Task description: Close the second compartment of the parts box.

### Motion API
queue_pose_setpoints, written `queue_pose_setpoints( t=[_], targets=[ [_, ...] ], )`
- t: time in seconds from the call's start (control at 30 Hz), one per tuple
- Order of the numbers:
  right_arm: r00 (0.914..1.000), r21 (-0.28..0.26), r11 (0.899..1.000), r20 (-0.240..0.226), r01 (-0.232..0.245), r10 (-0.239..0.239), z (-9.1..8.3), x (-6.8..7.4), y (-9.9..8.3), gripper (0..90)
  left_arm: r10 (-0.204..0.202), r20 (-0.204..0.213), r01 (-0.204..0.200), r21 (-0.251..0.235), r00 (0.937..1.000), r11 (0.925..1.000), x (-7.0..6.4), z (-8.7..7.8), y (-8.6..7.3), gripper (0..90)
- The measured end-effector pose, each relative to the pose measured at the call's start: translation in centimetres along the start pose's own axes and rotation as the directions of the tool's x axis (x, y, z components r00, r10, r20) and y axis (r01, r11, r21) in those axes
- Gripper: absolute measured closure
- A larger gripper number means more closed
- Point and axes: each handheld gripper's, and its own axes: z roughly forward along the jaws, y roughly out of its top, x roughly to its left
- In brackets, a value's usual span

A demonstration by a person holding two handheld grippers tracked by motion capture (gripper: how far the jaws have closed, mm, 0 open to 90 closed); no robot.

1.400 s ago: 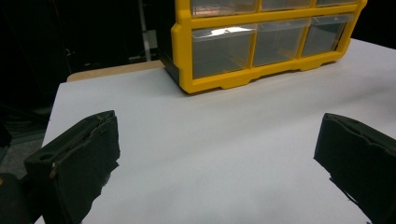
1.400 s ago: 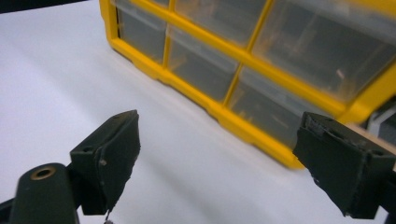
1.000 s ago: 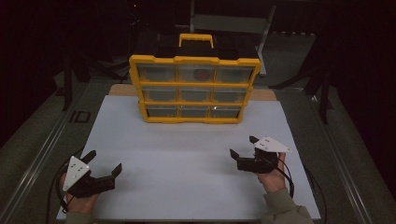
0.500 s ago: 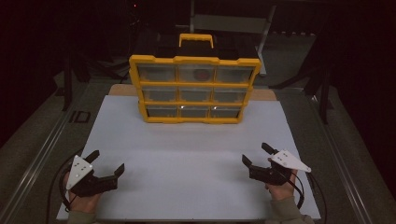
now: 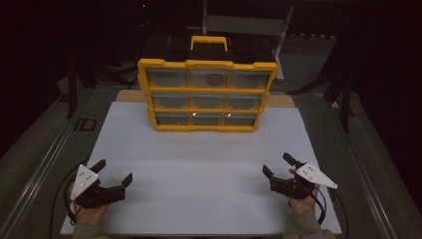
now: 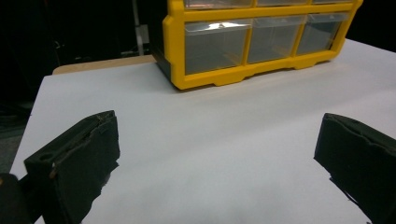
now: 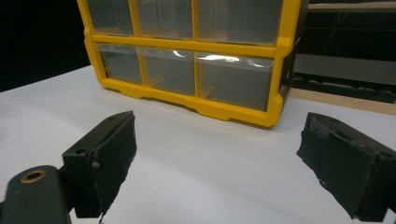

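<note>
So the biggest thing here is the table (image 5: 199, 174), covered by a big white sheet that takes up nearly the whole working area, with a strip of bare wood peeking out along the far edge. Everything around it is dark.

Sitting at the far middle of the sheet is a yellow drawer box (image 5: 207, 94), the kind with three rows of three clear plastic drawers and a yellow carry handle (image 5: 209, 41) on top. It stands upright, front facing the person. All the drawers look pushed in. There's something dark reddish in the top middle drawer (image 5: 214, 78), too blurry to say what. The rest look see-through, and I can't make out anything in them.

Then the two claws, both down at the near edge, well apart from the box and from each other. The left gripper (image 5: 115, 174) is at the near left corner, held in a hand (image 5: 89, 215), jaws spread wide with nothing between them; its own view shows plain white sheet in the gap and the box's lower left corner beyond. The right gripper (image 5: 277, 165) is at the near right, also spread wide and holding nothing, pointed toward the box's lower right corner.
</note>
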Motion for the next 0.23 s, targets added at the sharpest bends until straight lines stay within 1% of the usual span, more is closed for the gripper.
queue_pose_setpoints(
  t=[0.1, 0.17, 0.23],
  targets=[
    [0.9998, 0.003, 1.0, -0.017, 0.013, -0.013, 0.22, -0.12, -0.06, 10.8, -0.006, 0.001, 0.006, 0.006, 1.0, 1.0, 0.0, 0.15, -0.09, 0.7],
    [0.9997, 0.011, 1.0, -0.011, 0.023, -0.023, 0.31, -0.23, -0.1, 10.8, -0.014, -0.001, 0.014, 0.006, 0.9999, 0.9999, -0.04, 0.22, -0.15, 0.6],
    [0.9997, 0.014, 1.0, -0.015, 0.019, -0.019, 0.33, -0.39, -0.11, 10.8, -0.019, -0.006, 0.019, 0.011, 0.9998, 0.9998, 0.02, 0.28, -0.18, 0.7]
  ],
)
